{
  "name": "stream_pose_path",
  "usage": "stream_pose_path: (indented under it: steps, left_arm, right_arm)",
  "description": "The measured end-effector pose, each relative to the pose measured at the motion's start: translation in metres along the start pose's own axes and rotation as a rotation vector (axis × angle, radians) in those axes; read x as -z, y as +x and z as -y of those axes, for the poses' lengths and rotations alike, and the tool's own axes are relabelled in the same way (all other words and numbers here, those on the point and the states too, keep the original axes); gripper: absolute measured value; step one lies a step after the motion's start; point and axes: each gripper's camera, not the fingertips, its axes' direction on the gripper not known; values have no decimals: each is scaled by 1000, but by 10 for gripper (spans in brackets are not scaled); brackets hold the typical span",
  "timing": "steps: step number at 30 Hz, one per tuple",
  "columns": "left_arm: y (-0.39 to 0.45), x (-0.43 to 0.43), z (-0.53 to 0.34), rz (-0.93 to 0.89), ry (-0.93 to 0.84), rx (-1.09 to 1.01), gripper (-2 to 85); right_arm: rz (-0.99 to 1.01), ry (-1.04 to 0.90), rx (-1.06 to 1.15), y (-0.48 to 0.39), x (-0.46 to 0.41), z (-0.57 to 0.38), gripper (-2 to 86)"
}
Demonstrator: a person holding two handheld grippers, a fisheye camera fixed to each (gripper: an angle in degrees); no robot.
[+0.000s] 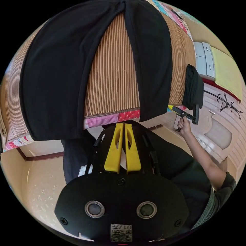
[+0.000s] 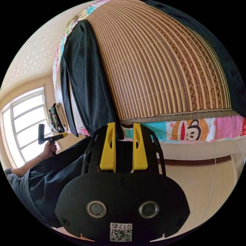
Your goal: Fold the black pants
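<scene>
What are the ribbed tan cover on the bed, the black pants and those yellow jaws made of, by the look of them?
Mat: probably bamboo or reed slats, judging by the fine parallel tan ribs and woven edge band. Pants: soft matte black cloth, apparently a thin knit, draping limply over the bed edge. Left gripper jaws: seemingly moulded plastic, smooth bright yellow with cut-out slots.

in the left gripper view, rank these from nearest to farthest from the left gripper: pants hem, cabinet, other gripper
1. Pants hem, just past the left gripper.
2. Other gripper, off to the side in a hand.
3. Cabinet, by the far wall.
</scene>
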Motion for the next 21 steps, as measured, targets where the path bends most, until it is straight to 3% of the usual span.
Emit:
stream_pose_path:
  steps: [7,13,18,21]
  left_arm:
    - [-16,0,-25,10,11,12,-5]
    - [-26,-12,-43,25,-23,-2,-5]
    - [-16,-10,-48,26,-17,-56,-2]
    - [6,4,-45,-30,35,-137,8]
  right_arm:
    - [131,-42,62,5,0,-43,98]
    - [273,-131,6,38,-13,-55,47]
    - [627,-52,246,21,30,-104,30]
    - [640,-20,398,-17,55,-134,28]
